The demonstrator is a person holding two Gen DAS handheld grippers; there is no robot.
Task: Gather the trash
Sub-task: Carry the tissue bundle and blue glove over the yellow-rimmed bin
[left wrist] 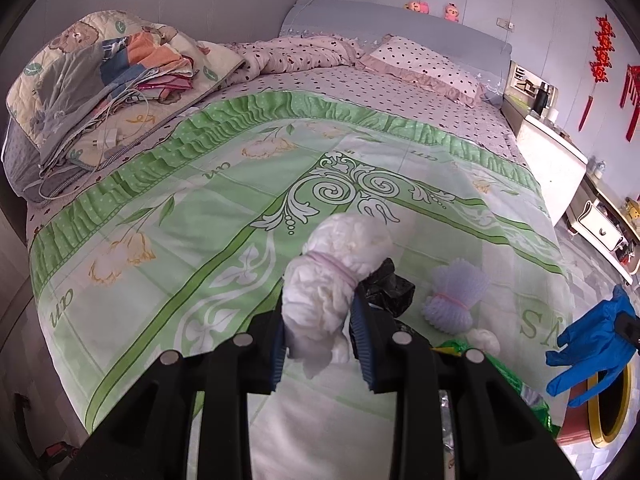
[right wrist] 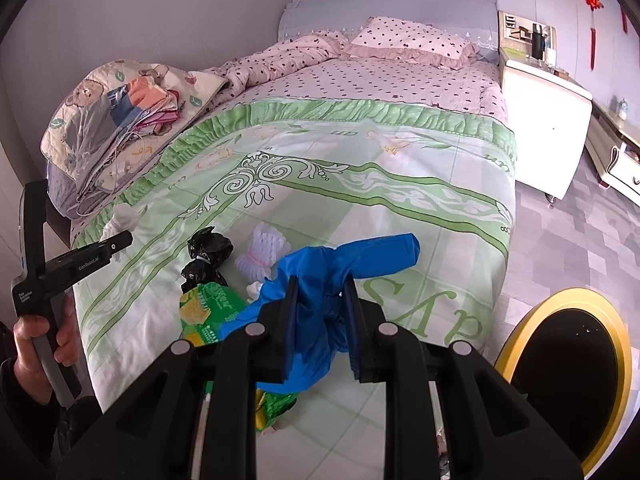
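Observation:
My left gripper [left wrist: 318,334] is shut on a crumpled white paper wad [left wrist: 332,276] tied with a pink band, held above the green bedspread [left wrist: 180,240]. My right gripper [right wrist: 322,316] is shut on a blue rubber glove [right wrist: 352,256], which hangs over the bed's foot; the same glove [left wrist: 592,340] shows at the right of the left wrist view. On the bedspread lie a knotted black bag [right wrist: 206,258], a white foam net [right wrist: 262,250], a green snack wrapper [right wrist: 208,312] and a small white wad [left wrist: 484,340]. The left gripper [right wrist: 116,240], held by a hand [right wrist: 36,332], shows at the left.
A bin with a yellow rim [right wrist: 516,336] and dark inside stands on the floor by the bed's foot. Folded quilts and clothes [left wrist: 100,80] with a charger cable lie at the bed's left. A white nightstand [right wrist: 544,120] stands at the right of the bed.

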